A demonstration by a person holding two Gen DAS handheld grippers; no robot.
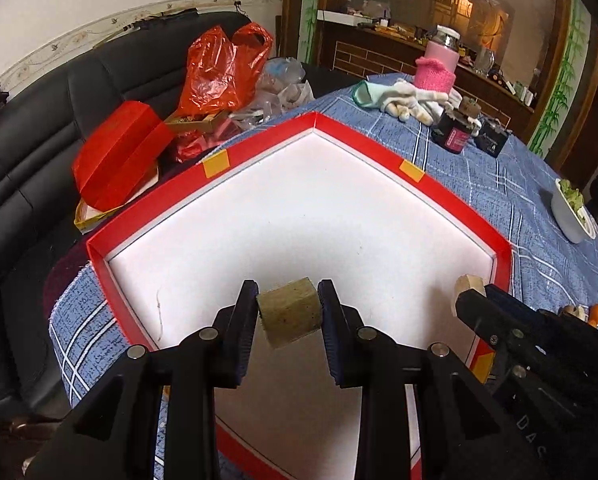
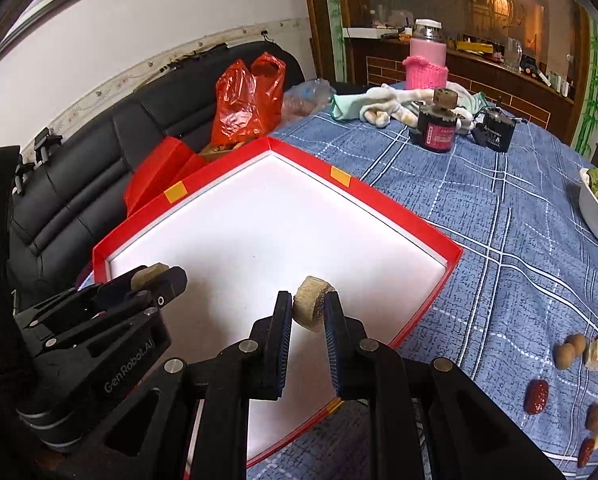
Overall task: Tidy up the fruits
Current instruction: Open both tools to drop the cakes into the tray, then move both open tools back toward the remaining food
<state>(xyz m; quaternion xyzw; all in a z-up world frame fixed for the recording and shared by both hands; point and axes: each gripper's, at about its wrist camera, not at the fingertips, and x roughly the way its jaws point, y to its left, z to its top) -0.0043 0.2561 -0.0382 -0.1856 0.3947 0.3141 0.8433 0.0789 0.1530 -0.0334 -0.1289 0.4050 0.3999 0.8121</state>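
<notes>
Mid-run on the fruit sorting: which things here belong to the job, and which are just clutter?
Job:
- red box
- tan chunk in left gripper
- pale chunk in right gripper
- loose fruits on cloth

Clutter:
- pink bottle
- gloves
- dark jar
- red bag
- white bowl

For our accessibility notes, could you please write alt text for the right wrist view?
The right gripper holds a tan fruit chunk above a white-lined red tray, beside the left gripper gripping another piece. More fruits lie on the blue tablecloth.
</notes>
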